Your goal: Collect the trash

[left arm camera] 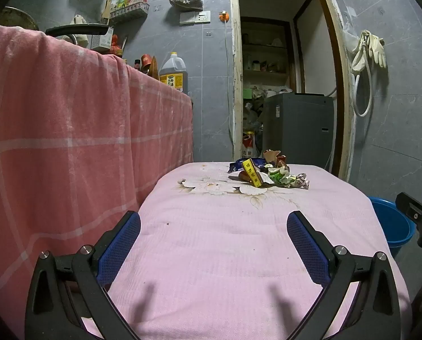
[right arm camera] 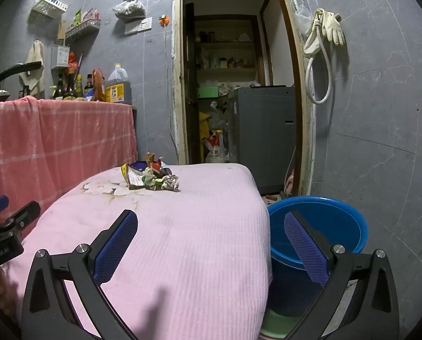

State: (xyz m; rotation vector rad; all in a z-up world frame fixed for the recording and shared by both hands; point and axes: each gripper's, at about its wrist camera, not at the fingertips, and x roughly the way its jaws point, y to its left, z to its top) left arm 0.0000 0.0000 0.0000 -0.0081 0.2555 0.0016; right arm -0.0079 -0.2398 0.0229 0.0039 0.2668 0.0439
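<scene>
A heap of trash (left arm camera: pixel 267 174) lies at the far end of the pink-covered table (left arm camera: pixel 225 255): crumpled wrappers, a yellow-labelled packet and a dark blue bag. It also shows in the right wrist view (right arm camera: pixel 151 177). A blue bucket (right arm camera: pixel 318 232) stands on the floor at the table's right side, and its rim shows in the left wrist view (left arm camera: pixel 392 223). My left gripper (left arm camera: pixel 213 226) is open and empty over the near part of the table. My right gripper (right arm camera: pixel 211 225) is open and empty over the table's near right edge, beside the bucket.
A counter draped in a red checked cloth (left arm camera: pixel 69 130) runs along the left, with bottles and an oil jug (left arm camera: pixel 173 72) on it. A doorway behind the table opens on a grey washing machine (left arm camera: pixel 298 124). Gloves and a hose (right arm camera: pixel 324 42) hang on the right wall.
</scene>
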